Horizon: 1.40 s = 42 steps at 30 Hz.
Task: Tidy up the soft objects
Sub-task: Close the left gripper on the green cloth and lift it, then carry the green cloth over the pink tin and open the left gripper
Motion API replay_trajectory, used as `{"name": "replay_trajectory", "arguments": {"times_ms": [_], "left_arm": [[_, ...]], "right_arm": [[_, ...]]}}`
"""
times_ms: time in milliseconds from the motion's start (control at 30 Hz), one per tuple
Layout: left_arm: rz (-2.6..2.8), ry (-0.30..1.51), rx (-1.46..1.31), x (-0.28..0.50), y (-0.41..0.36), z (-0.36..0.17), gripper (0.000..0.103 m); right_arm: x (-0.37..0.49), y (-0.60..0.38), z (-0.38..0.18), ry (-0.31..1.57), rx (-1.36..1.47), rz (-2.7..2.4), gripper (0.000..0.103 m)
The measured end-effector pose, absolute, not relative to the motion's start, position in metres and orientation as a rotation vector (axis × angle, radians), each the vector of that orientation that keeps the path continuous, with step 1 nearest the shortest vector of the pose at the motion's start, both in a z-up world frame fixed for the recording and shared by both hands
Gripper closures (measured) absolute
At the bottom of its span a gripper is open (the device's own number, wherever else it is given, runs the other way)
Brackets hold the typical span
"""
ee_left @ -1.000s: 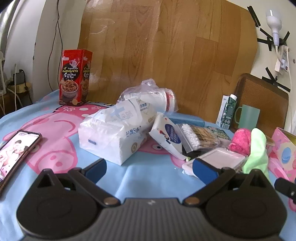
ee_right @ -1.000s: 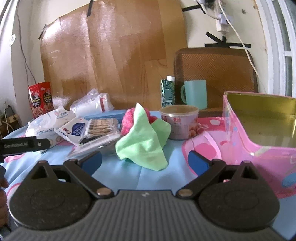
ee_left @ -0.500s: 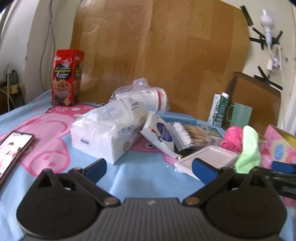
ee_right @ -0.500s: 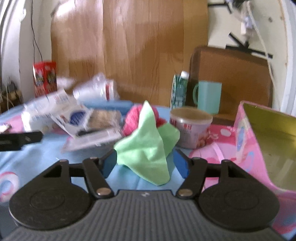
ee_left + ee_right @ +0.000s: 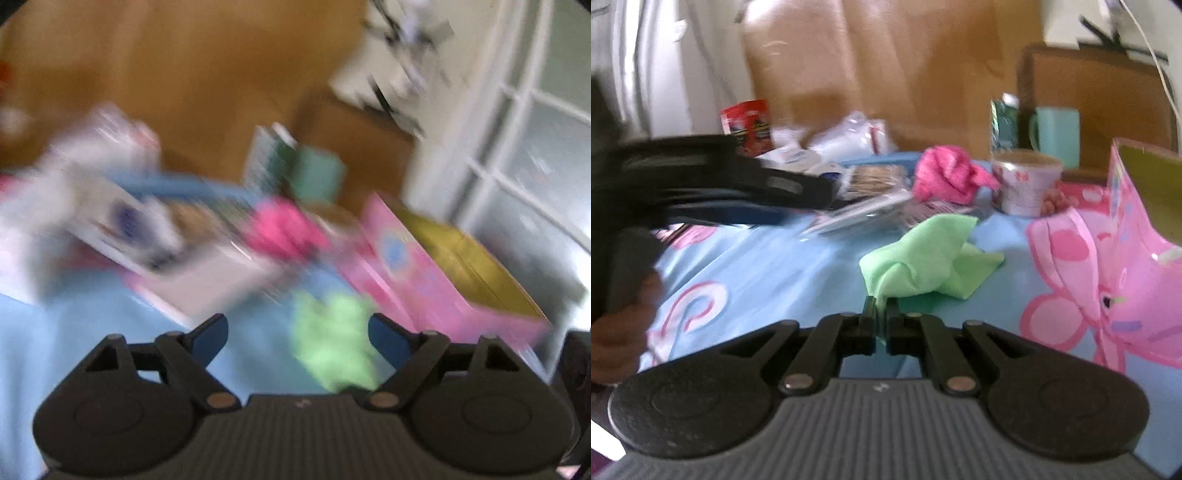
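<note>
Right gripper (image 5: pixel 881 308): its jaws have just been closing and are now pinching the near corner of the green cloth (image 5: pixel 923 258).
Left gripper (image 5: pixel 297 332): its jaws have just been narrowing and are standing half apart; the green cloth is showing between them, but the blur is hiding whether a pad is touching it.
Green cloth: one, lying crumpled on the blue printed tablecloth (image 5: pixel 768 266), just beside the pink box (image 5: pixel 1137 236).
Pink cloth (image 5: pixel 947 175): one, sitting bunched behind the green one, touching the clear flat packet (image 5: pixel 864 212).
Pink box: one, standing open at the right, with a gold inside.
Round tub (image 5: pixel 1027 182): one, standing between the pink cloth and the box.
Mint mug (image 5: pixel 1058 134): one, standing behind the tub, next to one green carton (image 5: pixel 1003 123).
Red carton (image 5: pixel 748 120): one, standing far back on the left.
Person's hand (image 5: pixel 617 332): one is showing, gripping the handle of the left gripper at the left edge.
</note>
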<state>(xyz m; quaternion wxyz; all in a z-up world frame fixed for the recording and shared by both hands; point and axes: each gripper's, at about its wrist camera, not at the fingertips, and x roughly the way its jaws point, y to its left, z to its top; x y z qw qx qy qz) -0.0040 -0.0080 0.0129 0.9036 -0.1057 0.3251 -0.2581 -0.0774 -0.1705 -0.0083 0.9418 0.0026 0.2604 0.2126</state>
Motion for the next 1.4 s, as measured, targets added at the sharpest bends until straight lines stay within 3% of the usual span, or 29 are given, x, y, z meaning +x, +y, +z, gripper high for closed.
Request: {"name": "replay_trajectory", "arguments": {"times_ms": [100,200,667,767,800,867,933,967,1000,1167,1400], "left_arm": [[-0.622,0.849,-0.240,0.017,-0.033,-0.007,0.046],[-0.636,0.846,-0.275,0.020,-0.039,-0.004,0.052],[-0.899,0.569,-0.120,0.029,-0.181,0.103,0.054],[-0.932,0.541,-0.087,0.032,-0.215,0.104,0.049],[-0.928,0.538,-0.071,0.032,-0.224,0.102,0.043],[-0.899,0.551,-0.048,0.036,-0.235,0.094,0.034],[-0.866,0.571,-0.048,0.037,-0.230,0.086,0.024],[-0.860,0.574,-0.055,0.036,-0.223,0.084,0.021],[-0.849,0.569,-0.065,0.034,-0.213,0.083,0.017],[-0.761,0.484,-0.139,0.016,-0.138,0.082,0.008],[-0.518,0.452,-0.266,-0.010,-0.010,0.057,0.007]], "right_arm": [[-0.082,-0.166,-0.007,0.499,-0.041,0.439,0.096],[-0.084,-0.170,-0.009,0.492,-0.056,0.439,0.096],[-0.089,-0.267,0.057,0.140,-0.014,0.116,0.096],[-0.082,-0.291,0.061,0.138,0.011,0.039,0.096],[-0.078,-0.298,0.060,0.148,0.023,0.015,0.095],[-0.070,-0.313,0.055,0.190,0.065,-0.038,0.090],[-0.053,-0.329,0.047,0.301,0.136,-0.075,0.063],[-0.048,-0.339,0.043,0.350,0.208,-0.090,0.044],[-0.048,-0.350,0.040,0.370,0.285,-0.103,0.033],[-0.062,-0.354,0.041,0.310,0.414,-0.157,0.020],[-0.081,-0.292,0.041,0.200,0.293,-0.053,0.020]]}}
